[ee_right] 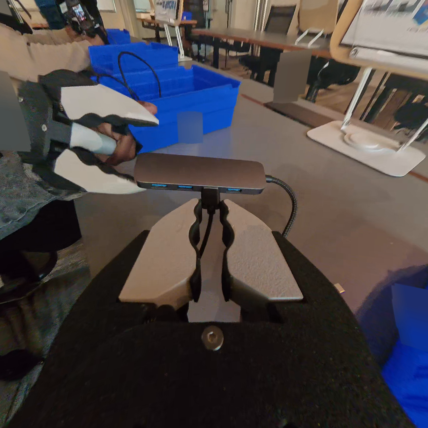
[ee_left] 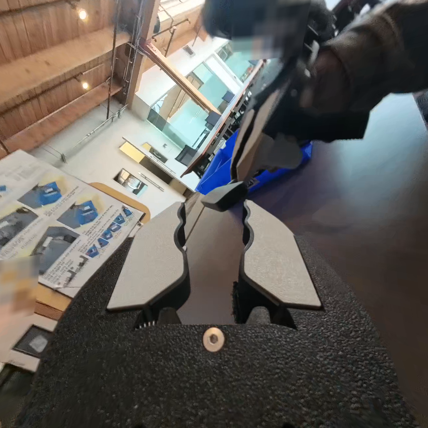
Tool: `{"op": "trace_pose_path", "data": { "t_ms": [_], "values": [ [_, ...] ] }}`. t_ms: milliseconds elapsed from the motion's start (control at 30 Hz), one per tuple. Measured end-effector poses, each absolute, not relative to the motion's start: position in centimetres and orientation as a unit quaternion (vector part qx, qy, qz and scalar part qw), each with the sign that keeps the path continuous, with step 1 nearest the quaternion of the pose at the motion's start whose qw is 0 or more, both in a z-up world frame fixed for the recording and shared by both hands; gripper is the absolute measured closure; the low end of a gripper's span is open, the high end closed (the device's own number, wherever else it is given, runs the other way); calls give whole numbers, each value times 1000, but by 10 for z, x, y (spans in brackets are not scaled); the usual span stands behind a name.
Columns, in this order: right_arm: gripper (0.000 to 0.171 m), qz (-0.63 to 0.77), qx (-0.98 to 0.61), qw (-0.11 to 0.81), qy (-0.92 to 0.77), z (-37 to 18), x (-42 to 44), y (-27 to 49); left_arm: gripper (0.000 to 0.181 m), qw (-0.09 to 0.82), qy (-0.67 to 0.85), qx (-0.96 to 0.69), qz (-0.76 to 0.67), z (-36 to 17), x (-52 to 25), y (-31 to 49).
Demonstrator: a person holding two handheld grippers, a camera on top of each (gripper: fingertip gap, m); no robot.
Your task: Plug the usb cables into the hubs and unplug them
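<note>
Two grippers are in view from my station. My right gripper (ee_right: pixel 210 205) is clamped on a black plug (ee_right: pixel 210 196), which sits in a port on the near edge of the hub (ee_right: pixel 199 170); its thin cable (ee_right: pixel 205 234) trails back between the fingers. My left gripper (ee_left: pixel 214 213) has its jaws apart, the hub's end (ee_left: pixel 223 195) lying just beyond the tips; whether they touch it, I cannot tell. Hub rests on the grey table (ee_right: pixel 278 143), its braided lead (ee_right: pixel 290 208) leaving the right end. Blue bin (ee_right: pixel 185 92) stands behind, holding another cable loop (ee_right: pixel 139 69).
</note>
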State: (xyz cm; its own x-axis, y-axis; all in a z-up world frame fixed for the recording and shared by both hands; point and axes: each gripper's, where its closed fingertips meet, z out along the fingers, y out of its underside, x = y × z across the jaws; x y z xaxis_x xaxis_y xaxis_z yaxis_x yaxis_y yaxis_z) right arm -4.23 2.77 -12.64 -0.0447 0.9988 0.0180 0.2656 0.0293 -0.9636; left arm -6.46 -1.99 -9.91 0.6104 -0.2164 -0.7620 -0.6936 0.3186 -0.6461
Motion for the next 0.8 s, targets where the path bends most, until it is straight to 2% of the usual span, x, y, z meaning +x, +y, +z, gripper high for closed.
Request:
{"op": "trace_pose_path", "data": {
  "t_ms": [167,333,400,433,500,700,800],
  "values": [
    [157,411,-562,394,-600,-142,-44,22,133,652,454,-526,304,-111,-63,-13],
    [157,406,-574,367,-610,-156,-48,16,140,578,502,-503,401,-138,-60,-1],
    [157,401,-578,357,-615,-160,-48,13,150,555,518,-495,422,-147,-58,1],
    [157,392,-579,356,-619,-162,-48,13,162,548,521,-491,432,-149,-58,2],
    [157,386,-579,359,-622,-163,-48,14,169,542,526,-498,427,-154,-58,2],
    [155,401,-564,387,-609,-151,-51,13,169,584,484,-538,367,-146,-60,1],
    [136,385,-536,445,-606,-135,-51,19,169,606,452,-557,344,-140,-68,1]
  ]
}}
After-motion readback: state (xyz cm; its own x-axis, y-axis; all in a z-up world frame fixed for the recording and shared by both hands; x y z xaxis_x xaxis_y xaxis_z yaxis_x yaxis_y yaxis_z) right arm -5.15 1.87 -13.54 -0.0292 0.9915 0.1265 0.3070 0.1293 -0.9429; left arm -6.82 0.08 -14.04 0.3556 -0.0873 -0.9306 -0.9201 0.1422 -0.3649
